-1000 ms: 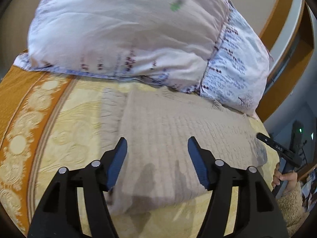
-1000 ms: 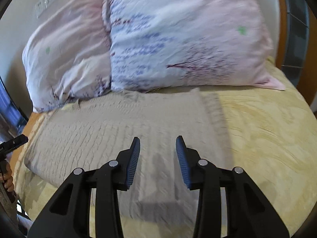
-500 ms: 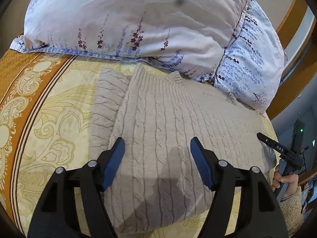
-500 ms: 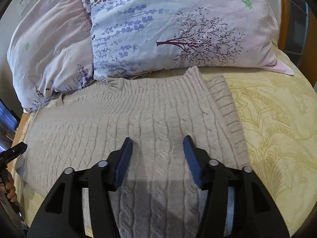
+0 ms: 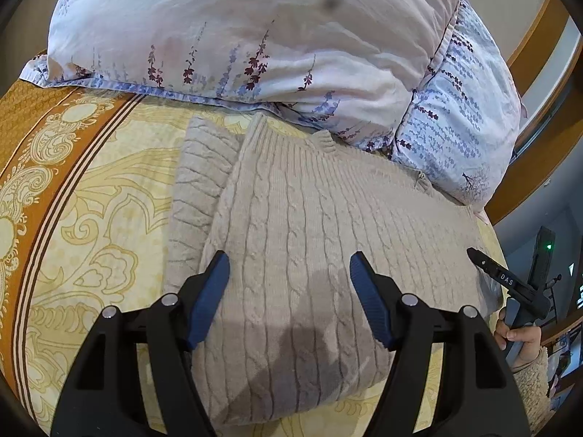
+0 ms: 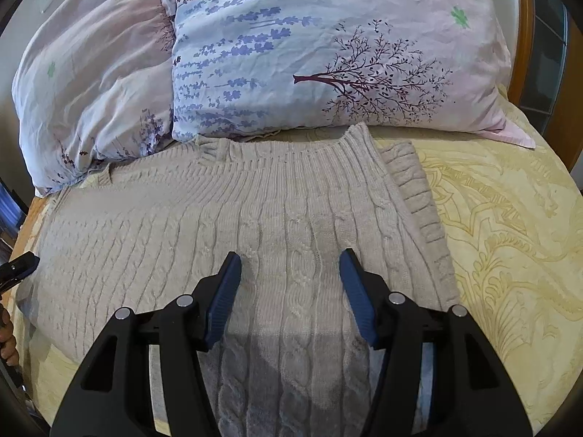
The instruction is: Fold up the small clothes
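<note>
Lying flat on a yellow bedspread (image 6: 510, 225) is a beige cable-knit sweater (image 6: 284, 211). It is spread out with its neck end up near two flowery pillows. The pink pillow (image 5: 255, 25) sits at the head of the bed, and the blue-and-white pillow (image 6: 328, 54) with a dark little tree on it sits just beside it. The top edge of the sweater touches the bottom of both pillows.

The left gripper (image 5: 289, 284) hangs over one side of the sweater. Its two blue pads are spread apart, and only sweater shows in the gap (nothing is pinched). A folded sleeve (image 5: 196, 189) pokes out from under the sweater on that side. Past it, the bedspread has a wide orange border (image 5: 32, 153) with curly shapes.

The right gripper (image 6: 289, 280) hangs over the other side of the sweater. Its jaws have just been opening, and now they stand apart with only the knit below them, not squeezed. A ribbed sleeve edge (image 6: 419, 196) lies along the sweater on that side.

In the left wrist view, the person's hand (image 5: 517, 338) holds the handle of the right gripper, with a fuzzy cuff (image 5: 535, 375) at the wrist. A small green light (image 5: 548, 245) glows on a dark stand behind it.
</note>
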`<move>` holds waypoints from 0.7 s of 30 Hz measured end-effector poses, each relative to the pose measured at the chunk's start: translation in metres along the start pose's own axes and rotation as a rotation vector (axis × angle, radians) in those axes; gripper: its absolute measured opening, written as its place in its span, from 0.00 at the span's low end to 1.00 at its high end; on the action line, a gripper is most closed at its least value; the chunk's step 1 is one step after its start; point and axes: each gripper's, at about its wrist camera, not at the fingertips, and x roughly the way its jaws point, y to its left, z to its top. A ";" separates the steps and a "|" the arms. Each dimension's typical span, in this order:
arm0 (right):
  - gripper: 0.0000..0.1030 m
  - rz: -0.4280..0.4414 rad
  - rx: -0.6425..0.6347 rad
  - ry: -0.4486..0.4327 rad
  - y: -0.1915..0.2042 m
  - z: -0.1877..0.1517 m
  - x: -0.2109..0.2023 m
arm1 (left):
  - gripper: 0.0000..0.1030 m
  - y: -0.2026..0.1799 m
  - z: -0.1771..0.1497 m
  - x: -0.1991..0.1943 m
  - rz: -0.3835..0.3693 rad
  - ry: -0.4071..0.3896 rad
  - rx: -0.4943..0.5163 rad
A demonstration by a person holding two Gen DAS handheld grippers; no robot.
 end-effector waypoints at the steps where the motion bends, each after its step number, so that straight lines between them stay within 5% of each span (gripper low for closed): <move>1: 0.57 0.000 -0.002 -0.001 0.000 0.000 -0.001 | 0.66 0.000 -0.001 0.000 0.000 0.001 0.001; 21: 0.58 -0.010 -0.002 -0.029 0.005 0.000 -0.008 | 0.61 0.003 -0.025 -0.025 -0.020 -0.014 -0.021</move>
